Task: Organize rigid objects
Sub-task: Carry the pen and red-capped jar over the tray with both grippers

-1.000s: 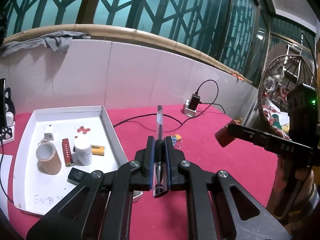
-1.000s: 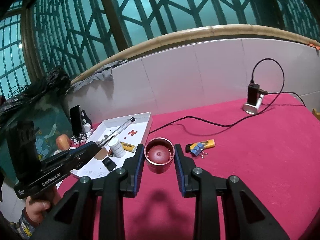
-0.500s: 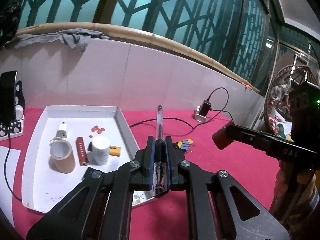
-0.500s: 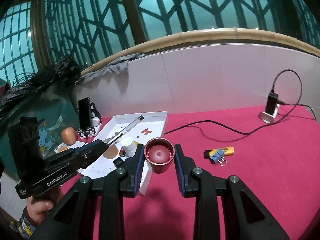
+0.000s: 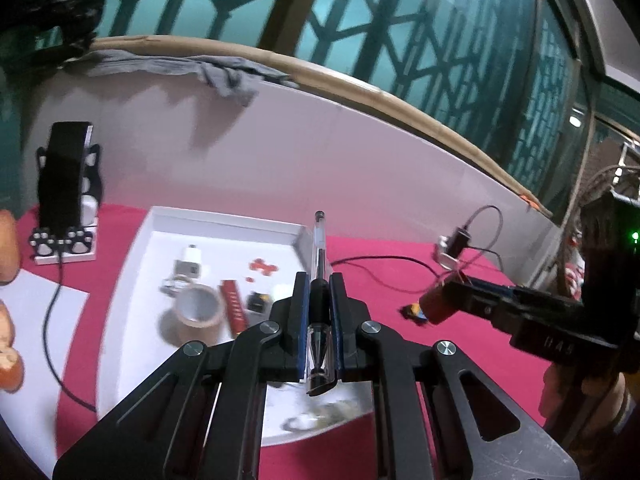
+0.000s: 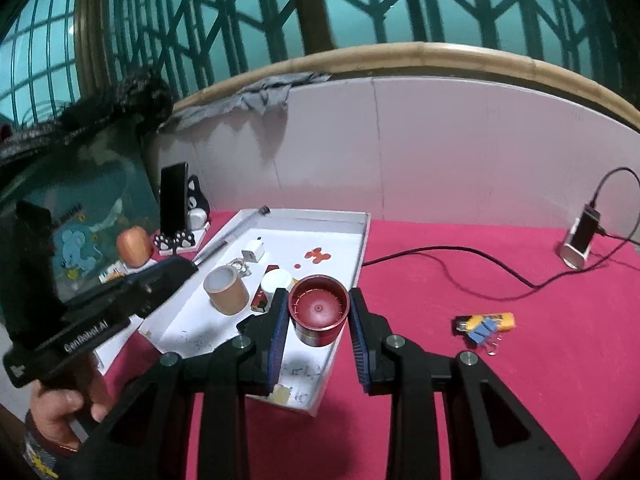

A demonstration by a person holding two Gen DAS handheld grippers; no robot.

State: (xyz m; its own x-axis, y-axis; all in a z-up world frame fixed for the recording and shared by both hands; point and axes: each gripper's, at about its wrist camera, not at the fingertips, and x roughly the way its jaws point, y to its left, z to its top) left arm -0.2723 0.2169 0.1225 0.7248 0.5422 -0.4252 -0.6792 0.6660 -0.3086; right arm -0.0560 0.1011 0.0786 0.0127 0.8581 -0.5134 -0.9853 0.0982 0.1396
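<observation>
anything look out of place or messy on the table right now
Yes: a yellow lighter and blue binder clips lie loose together on the red cloth, apart from the white tray where the tape roll and other small items are gathered. Red specks mark the tray floor; whether stain or print is unclear.

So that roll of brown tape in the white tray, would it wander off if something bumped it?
Probably not as it sits: the tape roll seems to rest on its flat end in the white tray, open core up. Tipped onto its round edge, it would likely roll. It looks like a hollow ring, so probably light and easily shoved toward the red box beside it.
</observation>
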